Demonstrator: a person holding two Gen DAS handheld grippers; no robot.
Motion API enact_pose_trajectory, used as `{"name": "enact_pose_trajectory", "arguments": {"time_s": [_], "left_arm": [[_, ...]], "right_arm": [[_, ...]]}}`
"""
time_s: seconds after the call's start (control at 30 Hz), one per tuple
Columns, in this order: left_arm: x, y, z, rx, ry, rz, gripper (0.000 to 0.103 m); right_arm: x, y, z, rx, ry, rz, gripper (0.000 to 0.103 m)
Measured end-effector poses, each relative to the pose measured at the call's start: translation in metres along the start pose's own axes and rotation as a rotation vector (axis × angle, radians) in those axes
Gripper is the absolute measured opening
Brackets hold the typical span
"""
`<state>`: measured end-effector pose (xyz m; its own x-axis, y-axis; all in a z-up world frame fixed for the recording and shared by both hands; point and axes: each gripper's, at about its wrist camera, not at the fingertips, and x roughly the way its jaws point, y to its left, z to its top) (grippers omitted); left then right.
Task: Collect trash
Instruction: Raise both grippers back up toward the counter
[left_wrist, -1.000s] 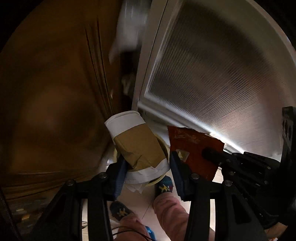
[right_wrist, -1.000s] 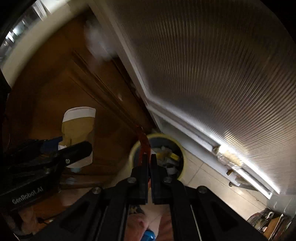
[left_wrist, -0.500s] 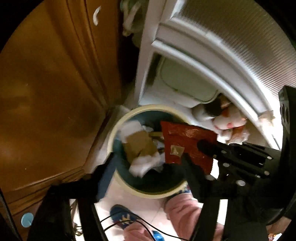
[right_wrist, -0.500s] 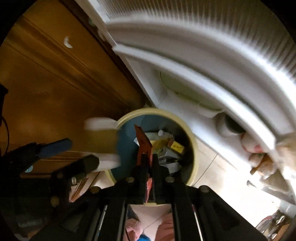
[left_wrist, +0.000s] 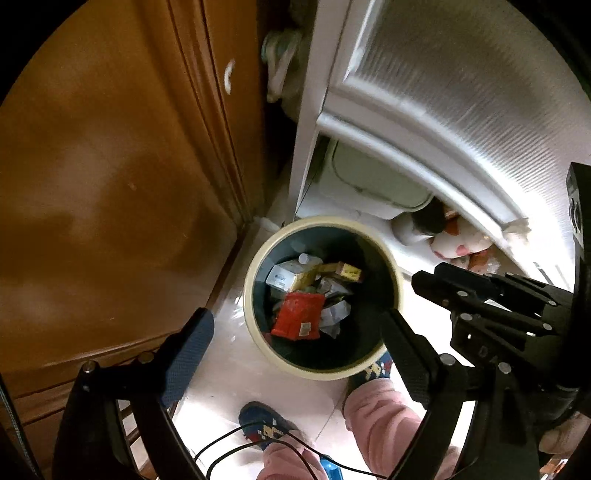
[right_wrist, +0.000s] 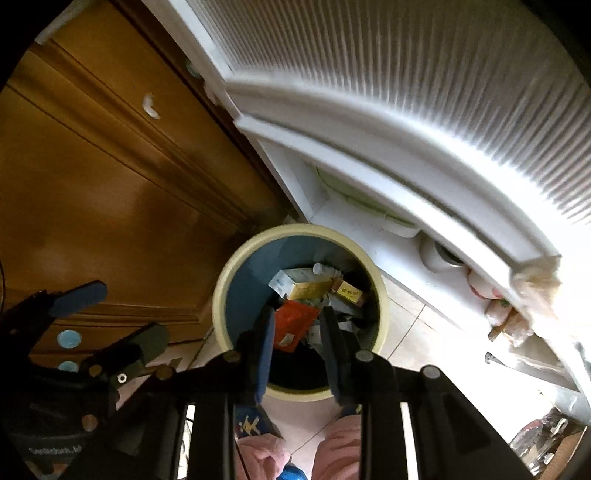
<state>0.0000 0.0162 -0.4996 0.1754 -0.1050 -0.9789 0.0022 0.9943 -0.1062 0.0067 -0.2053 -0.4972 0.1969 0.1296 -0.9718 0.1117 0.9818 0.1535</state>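
Jaws of both grippers frame the foreground, pointing steeply down over the floor. The left gripper (left_wrist: 295, 332) stands wide and is opening further, with nothing between its blue pads (left_wrist: 188, 354); the bin's mouth shows through the gap. The right gripper (right_wrist: 297, 321) is parted more narrowly and is also opening; the red wrapper seen between its pads lies lower down in the bin, free of them. Below the grippers appear the person's pink trouser legs (left_wrist: 376, 417) and blue patterned slippers (left_wrist: 266, 424), with a black cable (left_wrist: 236, 439) trailing across the pale tiled floor (left_wrist: 221, 373).

Just beyond the feet stands the round waste bin (left_wrist: 258, 258), cream-rimmed and dark blue inside. It holds the red wrapper (left_wrist: 297, 319), crumpled white paper (left_wrist: 334, 315), yellow and white cartons (left_wrist: 295, 277) and a small white bottle (right_wrist: 321, 268). All visible trash lies inside the rim; none hangs over it or rests on the floor beside it.

Behind the bin rise a brown wooden cabinet (left_wrist: 110, 166) on one side and a white ribbed-glass door (left_wrist: 461, 92) on the other.

Judged from this view, the drop-off appears complete: both claws are empty. Whether more trash remains elsewhere cannot be told.
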Motion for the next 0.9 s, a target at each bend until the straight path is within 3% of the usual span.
{"name": "enact_pose_trajectory", "arguments": {"time_s": [0.43, 0.7, 0.83, 0.9], "left_arm": [[-0.185, -0.019, 0.008, 0.07, -0.137, -0.042, 0.091], [-0.313, -0.017, 0.016, 0.124, -0.277, -0.067, 0.091], [-0.374, -0.012, 0.022, 0.15, -0.373, -0.053, 0.102], [-0.4, -0.007, 0.025, 0.157, -0.418, -0.039, 0.102]], "right_arm": [[-0.154, 0.03, 0.006, 0.004, -0.11, -0.007, 0.025], [-0.262, 0.054, 0.01, 0.026, -0.17, 0.028, 0.025], [-0.313, 0.072, 0.013, 0.02, -0.251, 0.036, 0.026], [-0.341, 0.083, 0.015, 0.007, -0.3, 0.029, 0.026]]}}
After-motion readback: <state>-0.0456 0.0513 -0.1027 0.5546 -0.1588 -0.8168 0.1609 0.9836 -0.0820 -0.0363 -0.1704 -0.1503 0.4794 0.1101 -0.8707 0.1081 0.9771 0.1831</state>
